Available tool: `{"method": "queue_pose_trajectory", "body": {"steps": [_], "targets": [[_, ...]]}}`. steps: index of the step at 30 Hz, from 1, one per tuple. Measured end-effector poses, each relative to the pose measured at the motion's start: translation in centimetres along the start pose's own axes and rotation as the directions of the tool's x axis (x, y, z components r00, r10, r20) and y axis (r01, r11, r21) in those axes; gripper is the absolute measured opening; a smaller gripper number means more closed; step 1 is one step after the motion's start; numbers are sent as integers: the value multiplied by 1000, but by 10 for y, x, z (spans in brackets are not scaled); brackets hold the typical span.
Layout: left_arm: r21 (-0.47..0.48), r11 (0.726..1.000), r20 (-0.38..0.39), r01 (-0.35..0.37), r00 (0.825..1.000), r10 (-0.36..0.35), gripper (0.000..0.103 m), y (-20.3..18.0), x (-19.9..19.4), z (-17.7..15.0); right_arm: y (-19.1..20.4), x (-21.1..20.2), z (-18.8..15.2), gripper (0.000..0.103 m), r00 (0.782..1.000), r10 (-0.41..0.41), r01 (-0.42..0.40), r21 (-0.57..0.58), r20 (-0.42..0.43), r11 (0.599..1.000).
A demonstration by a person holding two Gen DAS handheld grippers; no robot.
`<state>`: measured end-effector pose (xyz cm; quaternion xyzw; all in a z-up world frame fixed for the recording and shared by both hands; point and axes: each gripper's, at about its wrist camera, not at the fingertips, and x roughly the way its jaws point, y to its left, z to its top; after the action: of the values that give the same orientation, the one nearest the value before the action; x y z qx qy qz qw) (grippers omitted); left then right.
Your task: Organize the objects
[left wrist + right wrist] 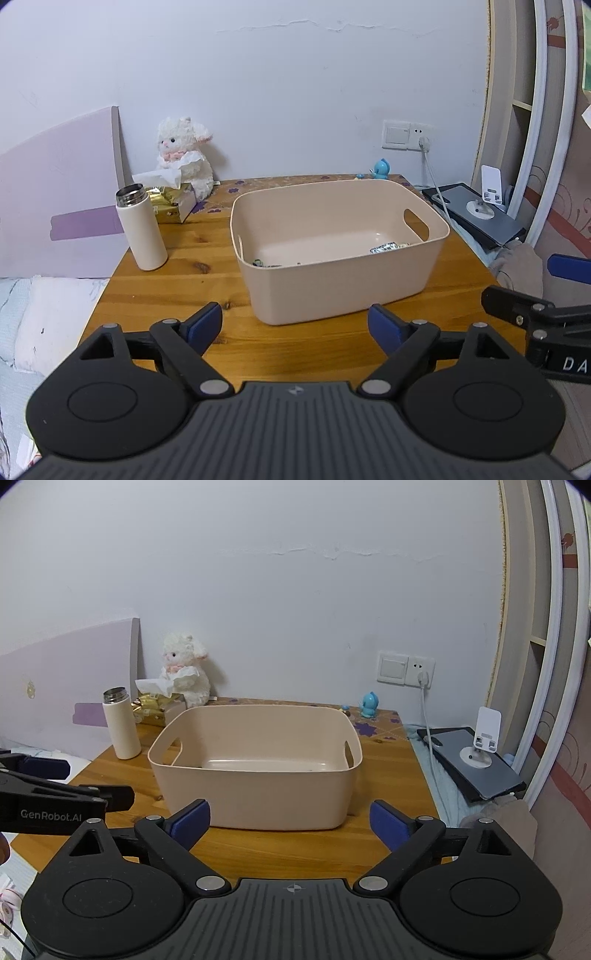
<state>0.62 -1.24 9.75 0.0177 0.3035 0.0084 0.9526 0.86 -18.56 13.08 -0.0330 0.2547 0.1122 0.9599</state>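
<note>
Two grippers, left (295,326) and right (290,821), hover with fingers apart and empty near a beige bin (343,273) on the wooden table (177,291).

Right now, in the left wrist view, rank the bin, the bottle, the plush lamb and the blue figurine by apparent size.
1. Beige bin
2. White bottle and plush lamb: similar; the lamb sits farther back, so unsure
3. Blue figurine, farthest back, clearly smallest
</note>
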Motion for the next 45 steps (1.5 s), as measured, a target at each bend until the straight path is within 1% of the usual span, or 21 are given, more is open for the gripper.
{"method": "queue_pose_trajectory", "body": {"steps": [4, 8, 14, 23, 36, 37, 39, 45], "targets": [[-14, 1000, 11, 0, 1000, 0, 87, 3, -10, -6, 2, -9, -2, 95, 1000, -1, 1, 0, 9, 1000], [-19, 1000, 5, 6, 1000, -5, 87, 4, -16, -12, 2, -15, -4, 95, 1000, -1, 1, 4, 10, 1000], [-52, 999, -1, 6, 1000, -6, 88, 9, -23, -17, 3, -21, -9, 96, 1000, -2, 2, 13, 7, 1000], [-19, 1000, 3, 5, 1000, -5, 88, 7, -32, -20, -4, -20, -19, 97, 1000, -19, 20, 32, -24, 999], [-3, 1000, -1, 12, 1000, -12, 88, 7, -32, -21, -2, -22, -19, 97, 999, -31, 32, 29, -21, 999], [-2, 1000, 2, 13, 1000, -13, 89, 7, -32, -21, -1, -22, -19, 97, 999, -32, 33, 28, -22, 999], [5, 1000, 3, 10, 1000, -10, 92, 7, -31, -21, -1, -22, -19, 98, 999, -35, 35, 29, -24, 999], [12, 1000, 7, 12, 1000, -12, 92, 7, -30, -21, -3, -19, -20, 98, 999, -44, 45, 35, -29, 998]]}}
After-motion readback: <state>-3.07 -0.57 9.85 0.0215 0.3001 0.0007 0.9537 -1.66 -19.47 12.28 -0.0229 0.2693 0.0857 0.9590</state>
